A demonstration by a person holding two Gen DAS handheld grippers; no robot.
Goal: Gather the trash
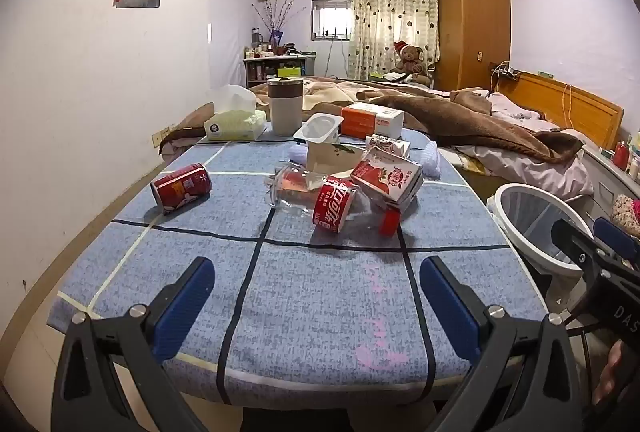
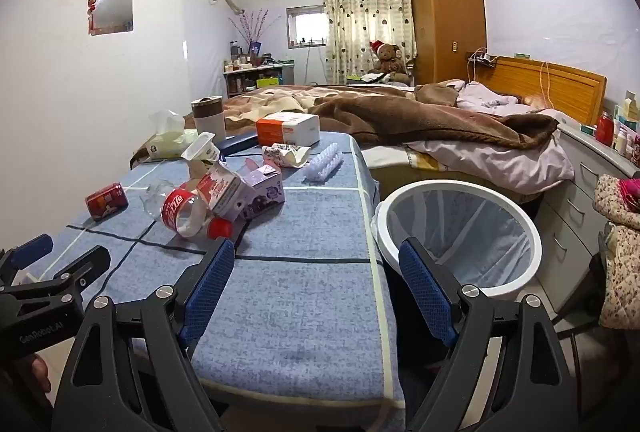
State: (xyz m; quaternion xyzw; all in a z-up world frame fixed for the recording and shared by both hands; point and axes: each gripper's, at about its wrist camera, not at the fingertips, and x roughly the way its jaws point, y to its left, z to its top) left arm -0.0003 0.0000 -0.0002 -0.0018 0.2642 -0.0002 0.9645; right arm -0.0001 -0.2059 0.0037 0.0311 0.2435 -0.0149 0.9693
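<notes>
Trash lies on a table with a blue cloth [image 1: 320, 292]: a red can [image 1: 181, 187] on its side at the left, a clear cola bottle [image 1: 320, 198] lying flat, a strawberry milk carton [image 1: 390, 178], a white yogurt cup [image 1: 319, 130] and a purple carton [image 2: 264, 192]. A white bin with a clear liner [image 2: 460, 236] stands on the floor right of the table. My left gripper [image 1: 316, 292] is open and empty over the table's near part. My right gripper [image 2: 316, 280] is open and empty near the table's right edge, beside the bin.
At the table's far end stand a tissue pack [image 1: 236, 124], a white and brown tumbler [image 1: 285, 106] and an orange and white box [image 1: 372, 120]. A bed with a brown blanket [image 1: 460, 120] lies behind. Grey drawers [image 2: 580, 200] stand right of the bin.
</notes>
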